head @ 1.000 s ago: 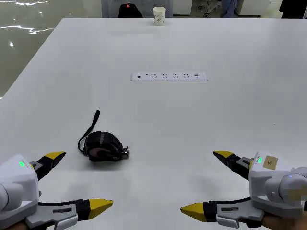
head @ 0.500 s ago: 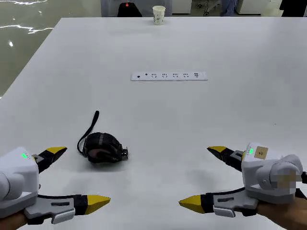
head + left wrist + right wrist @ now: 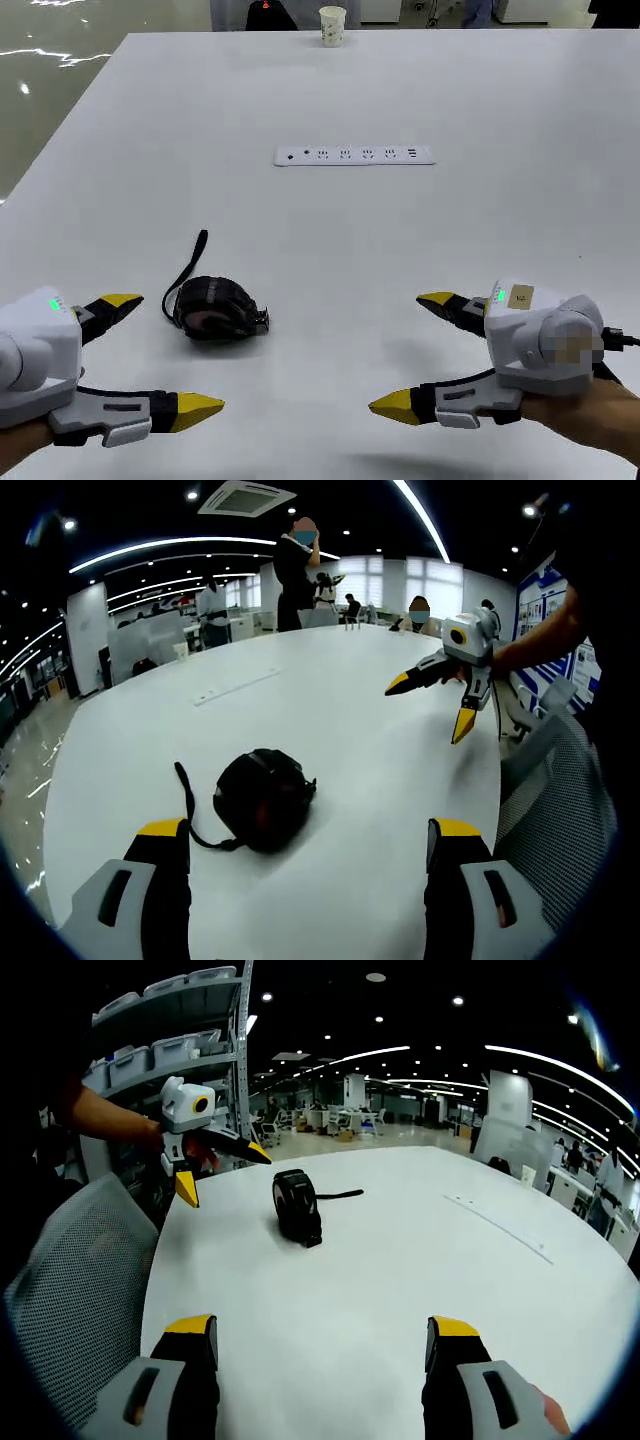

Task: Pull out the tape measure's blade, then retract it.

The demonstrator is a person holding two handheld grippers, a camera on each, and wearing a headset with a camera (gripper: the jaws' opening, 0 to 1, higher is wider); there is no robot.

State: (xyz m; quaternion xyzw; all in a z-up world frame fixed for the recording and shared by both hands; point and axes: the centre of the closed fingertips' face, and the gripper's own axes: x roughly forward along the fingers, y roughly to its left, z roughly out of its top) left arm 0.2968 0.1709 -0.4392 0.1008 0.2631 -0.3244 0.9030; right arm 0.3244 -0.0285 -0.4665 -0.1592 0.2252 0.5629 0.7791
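1. Left gripper (image 3: 165,352): jaws spread wide, nothing between them. It sits at the near left edge of the table (image 3: 330,230), just beside the tape measure (image 3: 212,308) but not touching it. Compared with a second ago, it has advanced slightly toward the tape measure.

2. Right gripper (image 3: 408,352): jaws also spread wide and empty. It has shifted inward and forward over the last second, narrowing the gap to the tape measure, though the two are still well apart.

3. Tape measure: it lies on the table between the two grippers, nearer the left one. Its place relative to the power strip (image 3: 353,155) is unchanged. The blade is wound in, and the blade tip (image 3: 263,320) faces the right gripper. The strap (image 3: 188,265) trails away toward the far side.

4. Farther off, the power strip lies across the middle of the table, and a paper cup (image 3: 332,25) stands at the far edge.

5. Assessment: both grippers are closing in, so the approach is under way. Neither pull-out nor retraction has begun. The likely arrangement is that the left gripper steadies the case while the right takes the blade tip.
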